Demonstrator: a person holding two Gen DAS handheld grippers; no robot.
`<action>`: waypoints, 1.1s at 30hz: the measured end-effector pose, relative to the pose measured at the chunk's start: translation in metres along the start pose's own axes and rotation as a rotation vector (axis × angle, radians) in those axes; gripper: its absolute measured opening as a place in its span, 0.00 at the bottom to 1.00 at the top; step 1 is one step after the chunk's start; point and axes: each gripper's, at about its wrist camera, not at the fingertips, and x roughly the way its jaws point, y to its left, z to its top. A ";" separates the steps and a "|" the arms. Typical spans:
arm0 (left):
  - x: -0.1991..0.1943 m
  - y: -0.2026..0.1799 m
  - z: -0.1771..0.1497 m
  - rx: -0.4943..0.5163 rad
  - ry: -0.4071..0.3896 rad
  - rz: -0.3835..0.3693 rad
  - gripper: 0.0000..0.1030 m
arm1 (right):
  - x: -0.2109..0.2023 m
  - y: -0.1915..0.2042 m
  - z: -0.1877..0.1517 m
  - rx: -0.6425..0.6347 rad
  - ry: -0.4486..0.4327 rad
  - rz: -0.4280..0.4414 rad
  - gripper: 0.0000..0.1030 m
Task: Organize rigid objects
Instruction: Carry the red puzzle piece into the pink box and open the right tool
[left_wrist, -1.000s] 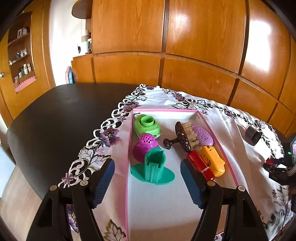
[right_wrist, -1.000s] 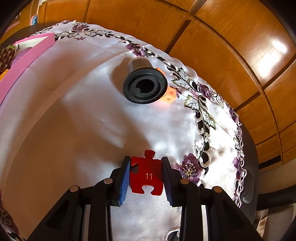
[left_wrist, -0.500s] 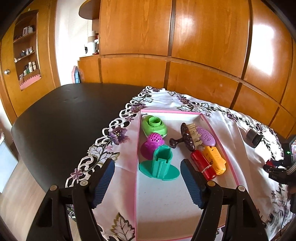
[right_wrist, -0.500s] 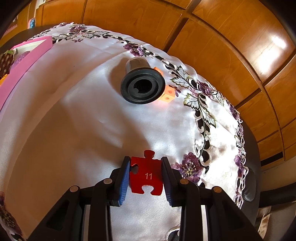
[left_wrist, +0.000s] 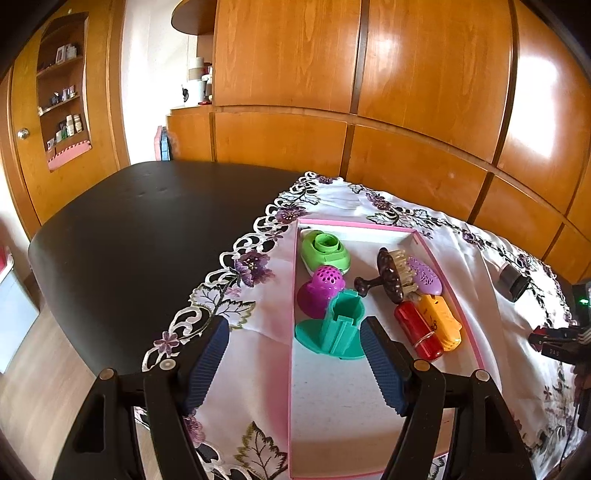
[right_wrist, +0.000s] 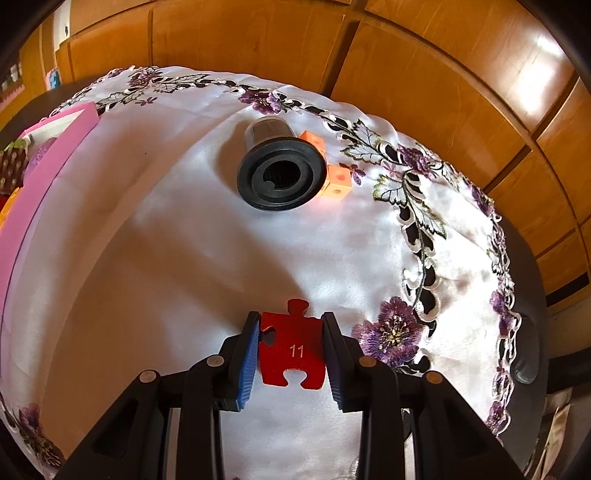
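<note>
Two grippers were in play. The right gripper stayed clenched on the red puzzle piece, marked 11, just above the embroidered cloth near its right edge; nothing about that grip had changed over the last second, so the piece seemed ready to carry to the pink tray. A black cylinder and orange cube lay toward the cloth's far edge. The left gripper hung released over the tray's near end, the teal holder between and beyond its fingers, untouched.
</note>
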 end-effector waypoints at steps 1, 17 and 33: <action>0.000 0.001 0.000 -0.001 0.000 -0.002 0.72 | -0.001 -0.002 0.001 0.018 0.003 0.015 0.31; 0.002 0.042 -0.010 -0.094 -0.001 0.025 0.72 | -0.109 0.147 0.016 -0.105 -0.218 0.409 0.31; -0.002 0.068 -0.014 -0.139 -0.009 0.070 0.72 | -0.118 0.256 0.022 -0.224 -0.223 0.528 0.31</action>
